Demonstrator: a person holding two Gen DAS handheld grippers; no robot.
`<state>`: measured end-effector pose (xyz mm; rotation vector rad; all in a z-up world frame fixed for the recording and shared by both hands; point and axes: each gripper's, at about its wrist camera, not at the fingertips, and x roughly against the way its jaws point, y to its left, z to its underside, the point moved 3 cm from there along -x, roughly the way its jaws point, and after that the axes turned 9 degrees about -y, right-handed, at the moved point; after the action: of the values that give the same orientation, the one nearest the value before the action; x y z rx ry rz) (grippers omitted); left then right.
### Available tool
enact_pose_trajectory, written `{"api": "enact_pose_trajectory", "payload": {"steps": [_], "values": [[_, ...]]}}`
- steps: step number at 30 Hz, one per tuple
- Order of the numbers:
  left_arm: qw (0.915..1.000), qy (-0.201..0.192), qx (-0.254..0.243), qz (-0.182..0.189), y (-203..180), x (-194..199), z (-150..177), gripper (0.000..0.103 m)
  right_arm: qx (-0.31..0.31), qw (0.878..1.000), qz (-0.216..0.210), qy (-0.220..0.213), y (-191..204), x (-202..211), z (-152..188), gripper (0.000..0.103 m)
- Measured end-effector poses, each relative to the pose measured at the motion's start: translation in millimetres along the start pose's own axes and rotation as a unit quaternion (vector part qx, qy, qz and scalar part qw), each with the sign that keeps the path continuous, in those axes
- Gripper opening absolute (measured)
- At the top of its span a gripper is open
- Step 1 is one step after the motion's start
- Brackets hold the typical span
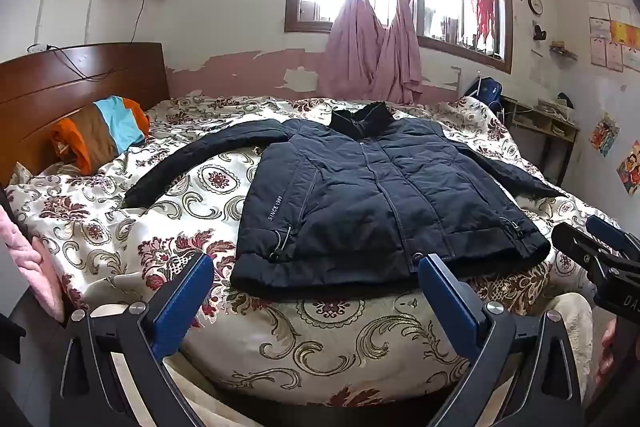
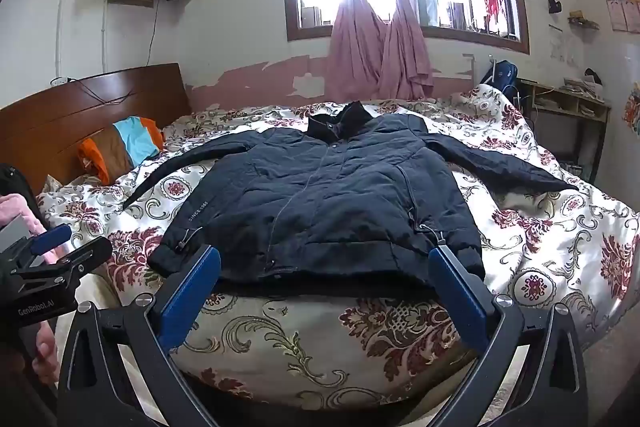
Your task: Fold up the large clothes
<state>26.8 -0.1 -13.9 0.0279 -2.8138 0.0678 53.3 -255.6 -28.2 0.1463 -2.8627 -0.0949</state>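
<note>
A: Both grippers, left gripper [image 1: 316,277] and right gripper [image 2: 324,269], spread wide, empty, just short of the jacket [image 1: 360,187] hem.

B: Progress?

A: None. Jacket flat, zipped, sleeves out on the quilt [image 1: 320,339], pillow [image 1: 100,131] far left. All folds remain.

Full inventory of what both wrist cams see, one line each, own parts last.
jacket: 1, dark navy, flat on the bed, front up, zipped, sleeves spread
bedspread: 1, cream with red floral print, covers the bed
pillow: 1, orange, brown and blue stripes, by the headboard
headboard: 1, brown wood, left end of the bed
curtains: 2, pink, knotted at the window
wall clock: 1, white face, right of the window
desk: 1, wooden, right wall
left gripper: 1, blue pads, open, short of the hem
right gripper: 1, blue pads, open, short of the hem
</note>
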Motion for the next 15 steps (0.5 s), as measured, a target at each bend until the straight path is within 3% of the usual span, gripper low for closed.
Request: {"api": "enact_pose_trajectory", "payload": {"steps": [15], "values": [[1.0000,-0.003,0.005,-0.001,-4,1,0,0.103,0.006,1.000,0.004,0.000,1,0,1,0.102]]}}
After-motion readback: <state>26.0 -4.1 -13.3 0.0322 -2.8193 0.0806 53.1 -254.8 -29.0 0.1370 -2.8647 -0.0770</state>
